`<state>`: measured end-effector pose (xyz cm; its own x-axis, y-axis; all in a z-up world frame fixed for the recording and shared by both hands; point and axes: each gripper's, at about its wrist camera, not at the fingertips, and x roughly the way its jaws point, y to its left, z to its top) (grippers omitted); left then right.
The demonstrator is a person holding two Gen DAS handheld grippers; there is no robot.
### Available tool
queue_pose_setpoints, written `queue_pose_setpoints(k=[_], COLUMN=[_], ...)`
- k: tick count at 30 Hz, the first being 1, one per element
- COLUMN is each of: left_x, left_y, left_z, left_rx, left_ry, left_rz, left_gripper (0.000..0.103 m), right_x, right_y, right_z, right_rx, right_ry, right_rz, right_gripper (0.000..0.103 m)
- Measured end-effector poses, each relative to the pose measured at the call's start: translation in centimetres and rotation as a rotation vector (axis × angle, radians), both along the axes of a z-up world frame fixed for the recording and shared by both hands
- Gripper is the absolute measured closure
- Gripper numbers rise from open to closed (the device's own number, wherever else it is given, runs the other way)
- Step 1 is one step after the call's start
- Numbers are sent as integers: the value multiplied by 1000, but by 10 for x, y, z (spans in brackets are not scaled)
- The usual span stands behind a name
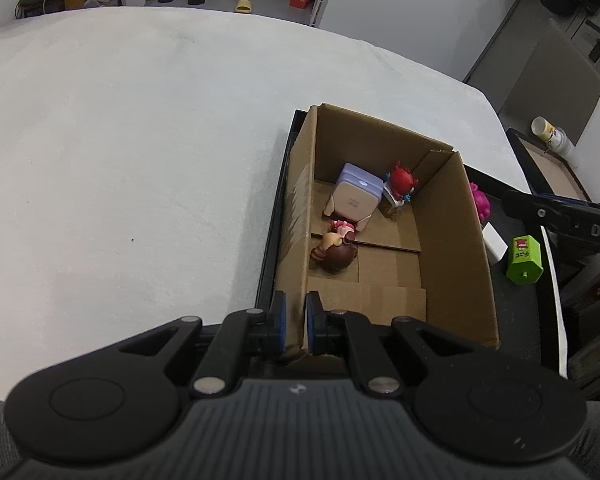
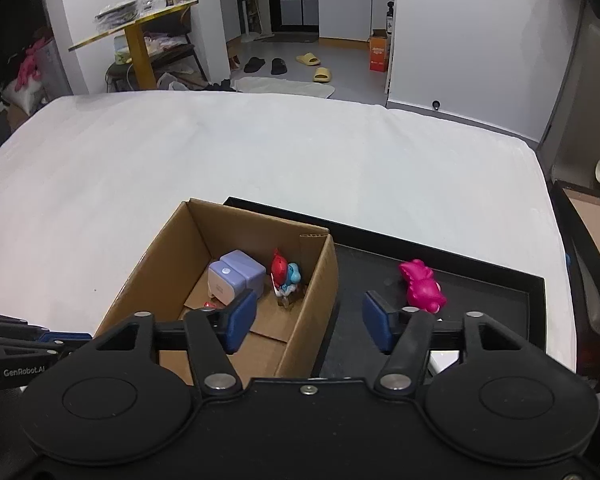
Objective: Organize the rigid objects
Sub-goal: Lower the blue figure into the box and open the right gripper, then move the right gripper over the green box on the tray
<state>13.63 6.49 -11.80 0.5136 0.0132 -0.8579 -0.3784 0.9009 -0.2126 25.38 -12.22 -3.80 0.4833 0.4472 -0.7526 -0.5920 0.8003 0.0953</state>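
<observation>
Cardboard box (image 1: 452, 248), open-topped, sits low and right of centre in your left wrist view, resting in a shallow black tray (image 1: 274, 220) on the white cloth-covered table (image 1: 140, 152).

Inside the box: a lavender-and-white cube gadget (image 1: 354, 196) at the far end, a red and blue figurine (image 1: 400, 184) just beside it in the far right corner, and a brown-haired doll (image 1: 336, 254) lying on the floor flaps against the left wall.

On the tray right of the box: a magenta toy (image 2: 420, 286), a green block (image 1: 525, 259) nearer you, and a white item between them, too hidden to name.

Your left gripper (image 1: 296, 322) is pinched closed on the box's near left wall, one blue pad either side of the cardboard.

Your right gripper (image 2: 308, 320) stands part open with nothing gripped; its pads straddle the box's right wall without touching it.

Room beyond the table, top of both frames: grey floor, two black slippers (image 2: 264, 65), two yellow slippers (image 2: 314, 66), an orange carton (image 2: 379, 54), white cabinets, and a yellow-legged side table (image 2: 140, 40) at upper left.
</observation>
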Motion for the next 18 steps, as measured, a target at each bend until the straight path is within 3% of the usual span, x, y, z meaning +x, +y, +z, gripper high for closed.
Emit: queue_pose_setpoints(k=[8, 18], left_x=[-1, -2], left_y=[-3, -6], left_z=[1, 3], left_rx=[9, 29], left_ry=[0, 4], left_rz=[-2, -5], left_gripper=[94, 94], right_x=[0, 5], right_y=[-16, -43], right_z=[-3, -12], right_rx=[15, 5], right_ry=[-7, 30], right_rz=[-26, -57], right_gripper=[29, 26])
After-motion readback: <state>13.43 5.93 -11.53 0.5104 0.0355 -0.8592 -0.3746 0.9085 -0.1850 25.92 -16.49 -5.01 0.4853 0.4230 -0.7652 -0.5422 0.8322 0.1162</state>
